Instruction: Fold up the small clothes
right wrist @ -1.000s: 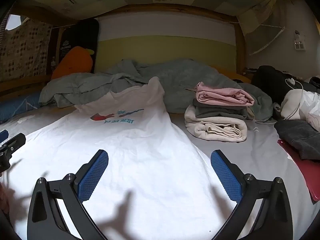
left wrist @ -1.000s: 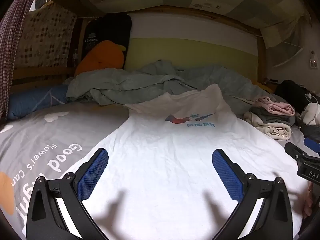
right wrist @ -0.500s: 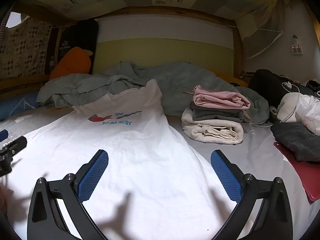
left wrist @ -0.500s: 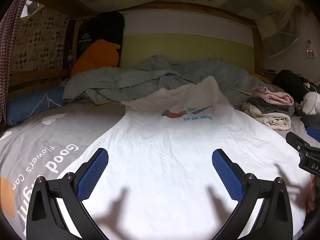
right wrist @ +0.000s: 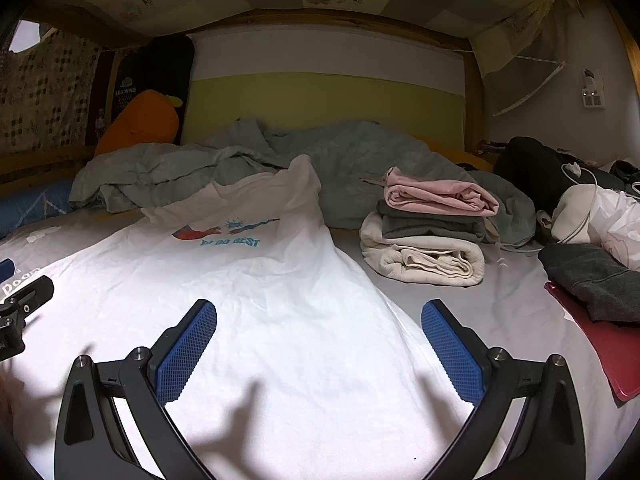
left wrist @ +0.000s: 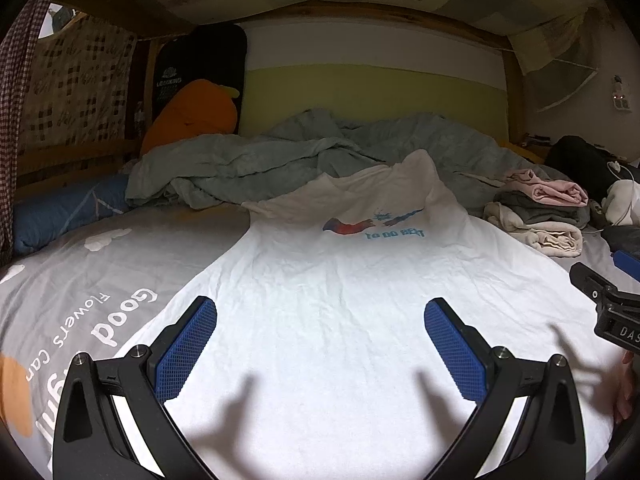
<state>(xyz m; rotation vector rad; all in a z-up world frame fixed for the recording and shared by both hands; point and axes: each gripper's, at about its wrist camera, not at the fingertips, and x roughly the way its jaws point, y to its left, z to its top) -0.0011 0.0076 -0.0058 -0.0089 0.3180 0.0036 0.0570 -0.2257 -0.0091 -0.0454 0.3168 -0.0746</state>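
Note:
A white T-shirt (left wrist: 340,300) (right wrist: 256,300) with a red and blue print and teal lettering lies spread flat on the bed, its collar end resting against the crumpled duvet. My left gripper (left wrist: 320,344) hovers open over the shirt's near hem, left of centre, with nothing between its blue pads. My right gripper (right wrist: 318,346) is open above the shirt's right edge, empty too. In the left wrist view, the right gripper's black finger (left wrist: 608,304) shows at the right border; the left one's finger (right wrist: 24,300) shows at the left border of the right wrist view.
A stack of folded clothes (right wrist: 432,228), pink on grey on cream, sits right of the shirt. A grey-green duvet (left wrist: 300,160) is heaped at the back. An orange plush (left wrist: 192,112) leans in the back left corner. Dark clothing over a red flat item (right wrist: 600,336) lies at right.
Both cameras have tilted up and drawn back a little, so the shirt print sits lower in view. The grippers stay open and the shirt has not moved.

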